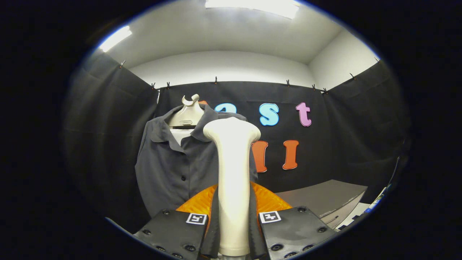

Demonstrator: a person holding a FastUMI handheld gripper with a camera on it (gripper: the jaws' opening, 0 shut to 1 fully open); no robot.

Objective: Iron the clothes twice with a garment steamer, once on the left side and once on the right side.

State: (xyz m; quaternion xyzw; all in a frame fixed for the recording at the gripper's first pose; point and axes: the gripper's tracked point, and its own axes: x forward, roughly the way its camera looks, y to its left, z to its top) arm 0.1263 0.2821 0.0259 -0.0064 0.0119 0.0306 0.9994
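Cream garment steamer [232, 173] stands upright between the fingers, its handle clamped from both sides near the base, wider head at the top. The gripper [234, 225] holds it firmly (both fingers pressed against the handle, one on each side). Steamer head sits in front of the shirt's right half as seen here, about chest height; whether it touches the fabric can't be told.

Dark grey button-up shirt [169, 162] hangs just beyond the steamer and a bit to its left, collar open, buttons running down the front, draped on a pale hanger form [187, 113] with a hook on top. A white inner layer shows at the neck.

Behind the shirt is the black cloth wall [108, 126] of the booth. Off to the right, lower down, a grey table [325, 196] top. White ceiling with light panels [252, 5] above.
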